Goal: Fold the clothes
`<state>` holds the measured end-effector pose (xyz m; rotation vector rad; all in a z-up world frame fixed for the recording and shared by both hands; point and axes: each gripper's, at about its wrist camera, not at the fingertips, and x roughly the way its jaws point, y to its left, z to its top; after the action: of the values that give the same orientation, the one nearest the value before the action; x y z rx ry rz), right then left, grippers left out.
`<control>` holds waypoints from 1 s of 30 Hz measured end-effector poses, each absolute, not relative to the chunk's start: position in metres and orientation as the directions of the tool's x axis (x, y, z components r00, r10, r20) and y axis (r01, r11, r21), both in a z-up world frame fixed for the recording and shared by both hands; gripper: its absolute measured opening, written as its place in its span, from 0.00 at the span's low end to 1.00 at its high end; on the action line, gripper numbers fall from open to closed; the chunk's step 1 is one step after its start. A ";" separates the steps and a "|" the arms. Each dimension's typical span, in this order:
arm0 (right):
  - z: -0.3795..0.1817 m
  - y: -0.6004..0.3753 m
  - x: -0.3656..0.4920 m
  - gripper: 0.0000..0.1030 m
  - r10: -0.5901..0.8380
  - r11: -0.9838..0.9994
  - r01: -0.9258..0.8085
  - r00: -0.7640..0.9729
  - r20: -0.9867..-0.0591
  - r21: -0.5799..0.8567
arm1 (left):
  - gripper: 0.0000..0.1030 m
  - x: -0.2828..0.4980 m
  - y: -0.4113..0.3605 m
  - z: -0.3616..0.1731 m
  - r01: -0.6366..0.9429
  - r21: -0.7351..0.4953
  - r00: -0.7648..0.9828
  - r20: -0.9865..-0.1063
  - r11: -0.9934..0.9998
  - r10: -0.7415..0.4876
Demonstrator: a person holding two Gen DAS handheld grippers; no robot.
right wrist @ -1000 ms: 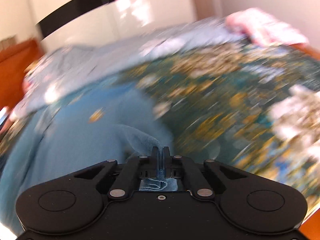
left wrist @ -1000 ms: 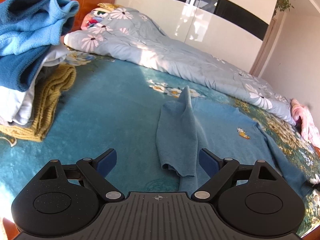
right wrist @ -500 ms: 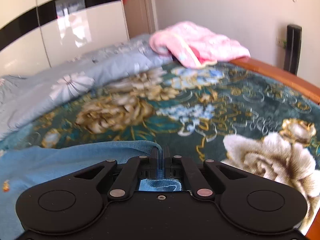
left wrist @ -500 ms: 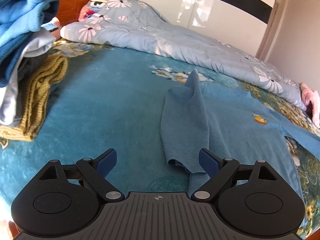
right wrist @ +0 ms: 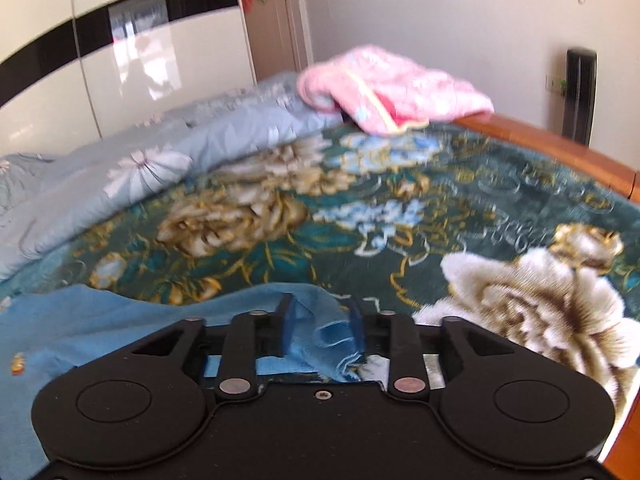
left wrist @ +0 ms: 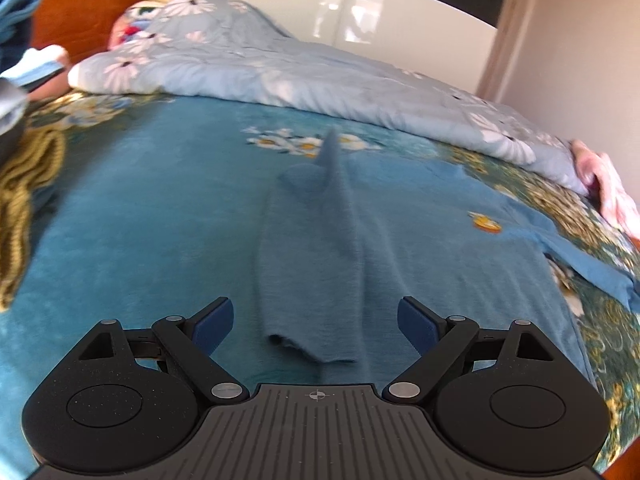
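Note:
A blue long-sleeved top (left wrist: 440,248) with a small yellow motif lies spread on the floral bedspread. One sleeve (left wrist: 316,264) lies folded lengthwise toward me, its cuff between the fingers of my left gripper (left wrist: 316,320), which is wide open and empty just above it. In the right wrist view my right gripper (right wrist: 322,330) is partly open over the other sleeve's crumpled end (right wrist: 332,336), which lies loose between the jaws on the bedspread.
A stack of folded clothes (left wrist: 20,140) sits at the left. A pale blue flowered duvet (left wrist: 304,76) runs along the far side. A pink garment (right wrist: 392,88) lies at the bed's corner by the wooden bed frame (right wrist: 560,148).
My right gripper swung right with the sleeve end, lowered it to the bedspread and opened. My left gripper moved closer to the folded sleeve's cuff, still open.

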<state>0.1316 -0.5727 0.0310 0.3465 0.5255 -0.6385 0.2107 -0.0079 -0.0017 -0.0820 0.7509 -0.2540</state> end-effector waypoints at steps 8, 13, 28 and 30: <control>0.041 -0.539 0.107 0.41 -0.407 0.801 0.570 0.742 -0.533 0.182 | 0.54 0.222 -0.055 -0.021 0.302 0.033 0.713 -0.671 0.953 -0.203; 0.035 -0.526 0.110 0.42 -0.374 0.808 0.553 0.748 -0.549 0.204 | 0.15 0.227 -0.037 -0.026 0.236 -0.016 0.723 -0.666 0.972 -0.187; 0.017 -0.487 0.133 0.42 -0.246 0.850 0.458 0.781 -0.574 0.259 | 0.02 0.271 0.111 0.100 0.050 -0.525 0.906 -0.335 0.850 -0.260; 0.014 -0.481 0.135 0.42 -0.227 0.855 0.445 0.783 -0.579 0.267 | 0.02 0.274 0.107 0.102 0.036 -0.487 0.905 -0.355 0.873 -0.235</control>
<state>0.1352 -0.4808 0.0144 0.4081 0.5628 -0.3735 0.2743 0.1073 0.1024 -0.4932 0.4201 -0.1459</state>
